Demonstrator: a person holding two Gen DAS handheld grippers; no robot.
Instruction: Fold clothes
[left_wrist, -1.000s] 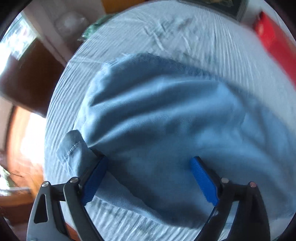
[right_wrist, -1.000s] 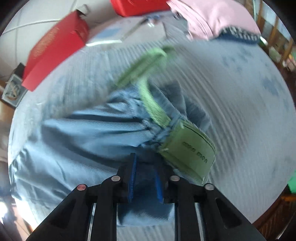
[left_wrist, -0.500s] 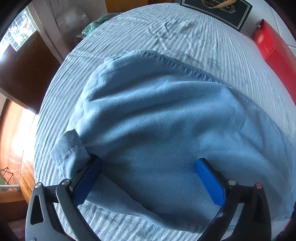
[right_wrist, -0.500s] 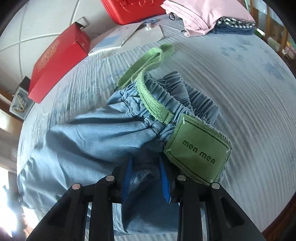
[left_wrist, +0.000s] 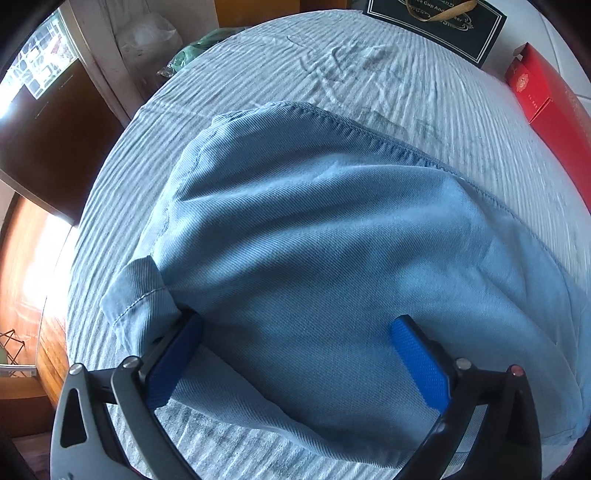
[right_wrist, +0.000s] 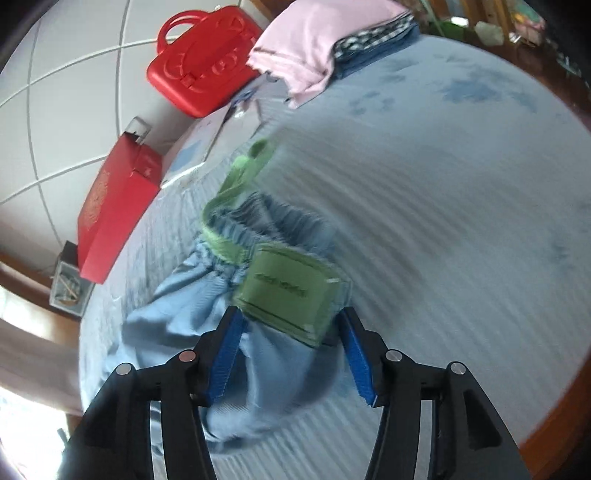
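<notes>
One blue garment (left_wrist: 314, 240), two red boxes (right_wrist: 110, 206).

Matt twill-weave blue trousers (left_wrist: 332, 258) lie on ribbed, crinkled cloth bedsheet (left_wrist: 424, 92); glossy red plastic case (right_wrist: 201, 59); claw pads (left_wrist: 421, 363) finely textured.

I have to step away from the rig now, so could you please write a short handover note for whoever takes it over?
Left gripper: jaws wide open, poised over the leg end of the blue trousers, pads gripping nothing.
Right gripper: jaws have just been opening; the waist end lies between them, pads not pressing.
The trousers lie on the striped sheet, green waistband and green patch at the right gripper's end.
A pile of folded clothes sits at the sheet's far edge.
Done: trousers laid down and let go.
Left: fold them and add them to the pile.
</notes>
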